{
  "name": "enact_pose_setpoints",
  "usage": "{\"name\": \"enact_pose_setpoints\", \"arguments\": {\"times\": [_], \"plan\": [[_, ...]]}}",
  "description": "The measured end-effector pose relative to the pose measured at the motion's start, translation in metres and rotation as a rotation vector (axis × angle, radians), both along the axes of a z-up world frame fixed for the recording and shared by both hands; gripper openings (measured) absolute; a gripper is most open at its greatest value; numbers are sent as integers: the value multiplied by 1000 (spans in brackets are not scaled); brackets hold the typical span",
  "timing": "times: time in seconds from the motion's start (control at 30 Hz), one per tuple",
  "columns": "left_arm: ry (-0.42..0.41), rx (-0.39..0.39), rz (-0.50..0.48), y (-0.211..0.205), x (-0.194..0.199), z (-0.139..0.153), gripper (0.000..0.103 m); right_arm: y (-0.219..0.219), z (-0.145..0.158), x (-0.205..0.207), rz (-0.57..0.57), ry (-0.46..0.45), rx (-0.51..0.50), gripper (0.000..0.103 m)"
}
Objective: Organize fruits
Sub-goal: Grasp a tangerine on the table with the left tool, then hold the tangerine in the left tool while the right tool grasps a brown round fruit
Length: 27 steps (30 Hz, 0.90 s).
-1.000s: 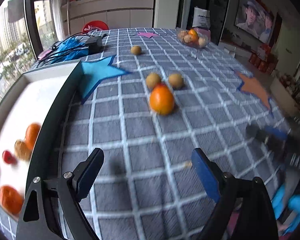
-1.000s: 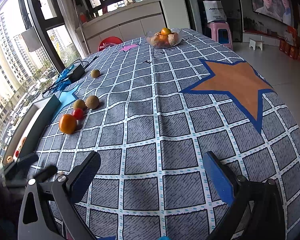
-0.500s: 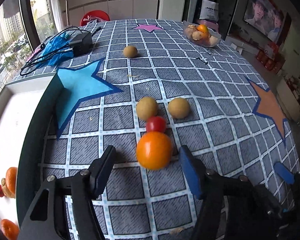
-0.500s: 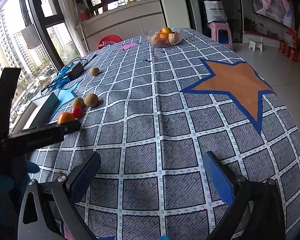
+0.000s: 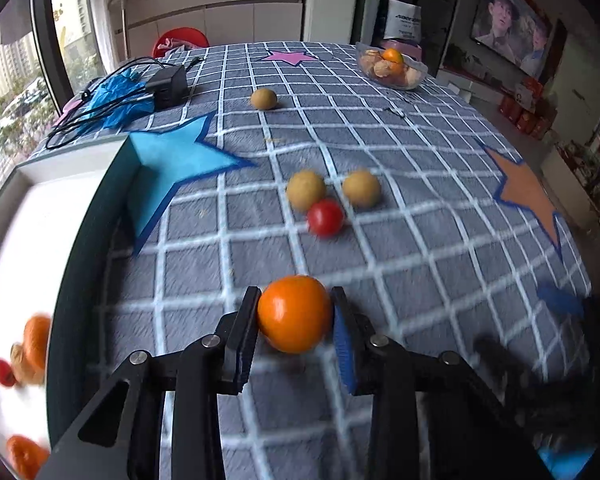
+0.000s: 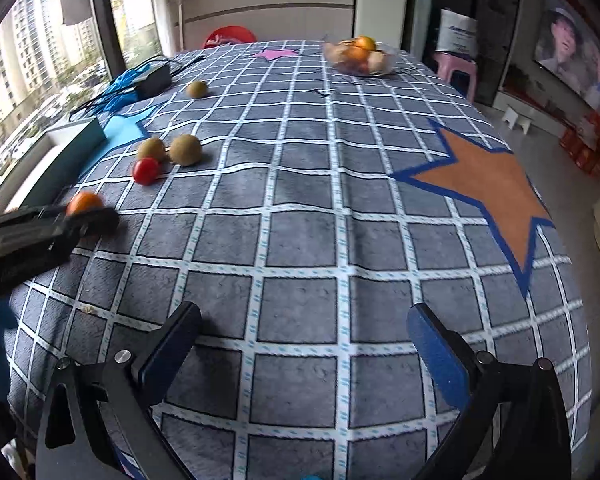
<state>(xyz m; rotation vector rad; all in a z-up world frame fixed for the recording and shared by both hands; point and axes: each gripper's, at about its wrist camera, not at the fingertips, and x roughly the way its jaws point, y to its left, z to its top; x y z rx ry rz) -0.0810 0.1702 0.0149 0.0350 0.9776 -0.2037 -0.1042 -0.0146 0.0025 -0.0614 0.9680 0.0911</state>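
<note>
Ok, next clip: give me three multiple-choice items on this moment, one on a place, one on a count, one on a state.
1. Where is the tomato?
A. in the tray
B. on the cloth by two brown fruits
C. in the bowl

2. How many brown fruits lie loose on the cloth?
A. one
B. three
C. five

3. What is the left gripper doing?
A. gripping the orange
B. hanging open
C. gripping the tomato

Key: 1 B, it sits against two brown fruits on the cloth. 2 B, two by the tomato, one further back. 3 A, jaws press both sides of the orange.
</note>
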Motion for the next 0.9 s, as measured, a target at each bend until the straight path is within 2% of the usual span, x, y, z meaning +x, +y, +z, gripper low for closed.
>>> {"name": "enact_pose_setpoints", "arguments": {"times": [0.13, 0.23, 0.33, 0.5, 0.63, 0.7, 0.73, 0.9], "plan": [[-28, 1, -2, 16, -26, -1, 38, 8, 0, 23, -14, 51, -5, 103], [-37, -41, 15, 32, -41, -1, 38, 19, 1, 42, -20, 71, -2, 103], [-54, -78, 28, 43, -53, -2, 38, 37, 1, 55, 5, 70, -2, 103], [-107, -69, 40, 46, -64, -5, 38, 75, 2, 69, 51, 40, 27, 103], [-127, -55, 39, 44, -66, -6, 38, 99, 0, 77, 57, 17, 13, 103], [-129, -66, 37, 47, -66, -6, 38, 108, 1, 78, 62, 0, -8, 93], [-128, -78, 38, 48, -66, -5, 38, 113, 1, 79, 69, -6, -6, 92], [-130, -90, 39, 50, -67, -6, 38, 120, 1, 81, 70, -15, -5, 90]]}}
